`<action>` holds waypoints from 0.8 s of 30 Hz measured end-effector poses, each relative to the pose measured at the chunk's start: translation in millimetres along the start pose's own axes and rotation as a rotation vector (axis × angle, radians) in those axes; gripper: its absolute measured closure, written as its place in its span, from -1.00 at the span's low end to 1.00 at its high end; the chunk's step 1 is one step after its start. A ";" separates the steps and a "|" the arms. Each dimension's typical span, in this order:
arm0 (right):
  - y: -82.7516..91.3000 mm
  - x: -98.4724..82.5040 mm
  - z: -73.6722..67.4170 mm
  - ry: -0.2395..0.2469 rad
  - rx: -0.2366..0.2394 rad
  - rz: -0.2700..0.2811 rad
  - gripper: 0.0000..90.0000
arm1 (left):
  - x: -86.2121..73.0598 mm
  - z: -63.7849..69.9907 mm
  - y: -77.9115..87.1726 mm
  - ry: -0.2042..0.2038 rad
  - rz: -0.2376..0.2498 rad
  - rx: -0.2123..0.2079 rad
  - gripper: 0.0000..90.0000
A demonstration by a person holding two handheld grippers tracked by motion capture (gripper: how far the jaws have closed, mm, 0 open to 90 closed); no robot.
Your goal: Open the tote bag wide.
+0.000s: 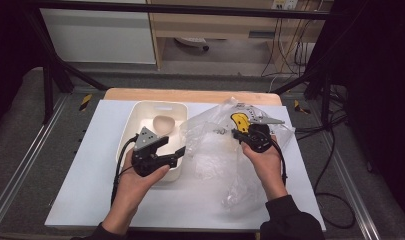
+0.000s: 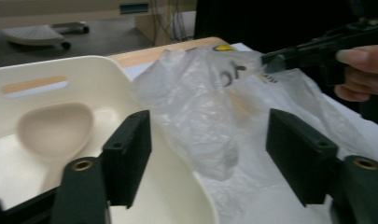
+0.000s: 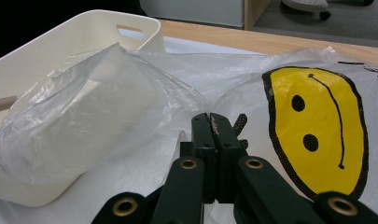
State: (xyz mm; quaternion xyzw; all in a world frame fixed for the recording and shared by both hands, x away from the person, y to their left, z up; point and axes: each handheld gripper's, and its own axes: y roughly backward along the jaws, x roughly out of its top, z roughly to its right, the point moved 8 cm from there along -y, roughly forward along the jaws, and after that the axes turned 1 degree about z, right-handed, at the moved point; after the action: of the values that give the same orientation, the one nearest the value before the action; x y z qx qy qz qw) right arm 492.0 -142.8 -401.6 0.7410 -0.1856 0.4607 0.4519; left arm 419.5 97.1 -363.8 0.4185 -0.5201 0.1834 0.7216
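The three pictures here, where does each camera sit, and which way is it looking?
High view: above the person's side, looking forward and down on the table; both forearms, left gripper, right gripper.
Left gripper view: rides the left gripper, looking between its open fingers at the cream bin and plastic bag.
Right gripper view: rides the right gripper, whose shut fingers pinch the bag's film.
Shared: both gripper views show bin and bag.

Tub at left, bag at right on the table

The pale oval bun (image 1: 163, 123) lies in the cream plastic tub (image 1: 132, 116); the clear crumpled plastic bag (image 1: 215, 150) lies just right of it, overlapping its rim, on the white table sheet (image 1: 90, 185).
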 end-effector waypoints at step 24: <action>-2.9 -5.6 -1.9 0.006 0.011 -0.010 1.00 | 3.2 -57.4 39.4 0.092 -0.001 0.078 -0.84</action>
State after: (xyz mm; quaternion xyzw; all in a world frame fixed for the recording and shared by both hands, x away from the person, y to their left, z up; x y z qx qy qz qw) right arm 490.2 -140.5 -407.5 0.7431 -0.1780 0.4616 0.4505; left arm 427.4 165.1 -350.8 0.4377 -0.4788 0.2222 0.7278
